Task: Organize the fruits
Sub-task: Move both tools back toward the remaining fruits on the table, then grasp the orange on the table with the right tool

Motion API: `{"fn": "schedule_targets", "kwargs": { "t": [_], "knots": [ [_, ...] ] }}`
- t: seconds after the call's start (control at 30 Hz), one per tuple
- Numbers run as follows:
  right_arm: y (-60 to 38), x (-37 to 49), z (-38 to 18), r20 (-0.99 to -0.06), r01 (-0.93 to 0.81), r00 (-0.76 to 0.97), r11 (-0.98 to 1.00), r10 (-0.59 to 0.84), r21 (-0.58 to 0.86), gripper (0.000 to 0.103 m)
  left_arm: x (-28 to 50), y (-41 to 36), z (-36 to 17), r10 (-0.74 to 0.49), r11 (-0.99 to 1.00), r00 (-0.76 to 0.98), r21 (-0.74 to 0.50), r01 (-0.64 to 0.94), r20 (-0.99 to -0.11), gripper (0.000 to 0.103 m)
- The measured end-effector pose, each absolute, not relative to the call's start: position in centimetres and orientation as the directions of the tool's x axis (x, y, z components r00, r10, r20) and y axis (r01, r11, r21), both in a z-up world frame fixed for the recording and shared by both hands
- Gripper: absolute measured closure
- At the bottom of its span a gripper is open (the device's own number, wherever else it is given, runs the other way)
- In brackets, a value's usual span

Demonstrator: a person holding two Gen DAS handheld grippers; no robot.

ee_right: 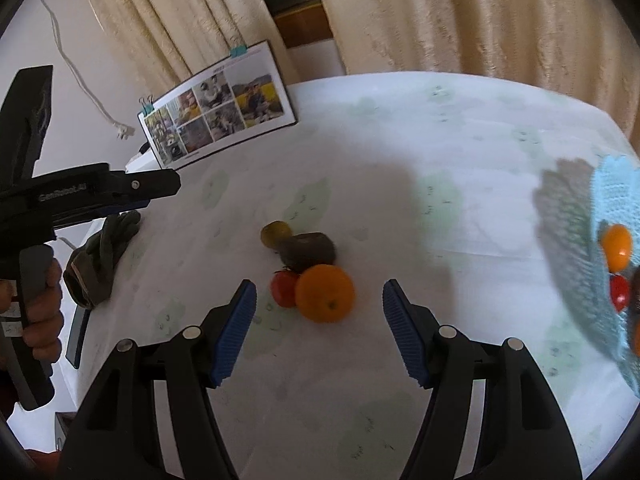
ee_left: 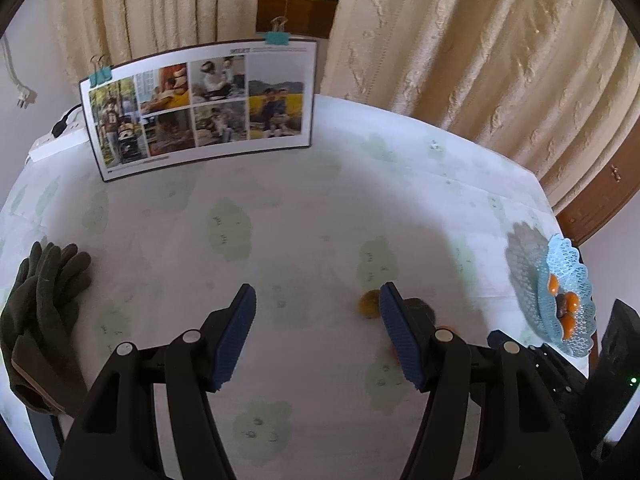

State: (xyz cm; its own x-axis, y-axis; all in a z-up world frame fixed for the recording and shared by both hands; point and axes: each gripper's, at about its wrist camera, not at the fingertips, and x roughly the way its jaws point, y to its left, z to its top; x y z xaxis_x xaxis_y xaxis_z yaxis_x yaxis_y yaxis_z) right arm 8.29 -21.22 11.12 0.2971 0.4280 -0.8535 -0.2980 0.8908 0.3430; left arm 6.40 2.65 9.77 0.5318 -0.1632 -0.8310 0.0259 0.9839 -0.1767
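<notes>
Fruits are sitting in a tight cluster near the middle of the bench (ee_right: 460, 128), well apart from every edge: an olive-yellow fruit (ee_right: 275, 233) at the back, a dark brown fruit (ee_right: 310, 249) touching it, then a red tomato (ee_right: 284, 289) and an orange (ee_right: 325, 293) pressing together at the front. At the far left edge, dark gloves (ee_left: 42, 280) are lying beside a propped photo board (ee_left: 200, 110), with bare cloth stretching wide between them and the cluster. The left claw (ee_left: 318, 336) is hovering with its jaws spread wide, gripping nothing, its right finger hiding most of the cluster. The right claw (ee_right: 320, 330) is likewise gaping wide and empty, the orange lying just ahead between its tips, untouched. At the right edge, a blue lace basket (ee_right: 616, 196) is holding more fruit.
</notes>
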Motion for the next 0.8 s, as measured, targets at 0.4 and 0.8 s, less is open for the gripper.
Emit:
{"fn": "schedule_targets", "kwargs": {
  "t": [0.4,0.8],
  "knots": [
    [-19.8,9.9,7.7,-0.873,-0.247,0.233,0.895,0.428,0.373,0.053,7.2,3.9,8.4,-0.170,0.984,0.503,-0.173,0.040,-0.848,0.039],
    [-23.8,8.6,9.9,-0.884,-0.176,0.299,0.931,0.360,0.319,0.063,8.5,0.7,6.5,-0.228,0.973,0.454,-0.191,0.127,-0.861,0.039]
  ]
}}
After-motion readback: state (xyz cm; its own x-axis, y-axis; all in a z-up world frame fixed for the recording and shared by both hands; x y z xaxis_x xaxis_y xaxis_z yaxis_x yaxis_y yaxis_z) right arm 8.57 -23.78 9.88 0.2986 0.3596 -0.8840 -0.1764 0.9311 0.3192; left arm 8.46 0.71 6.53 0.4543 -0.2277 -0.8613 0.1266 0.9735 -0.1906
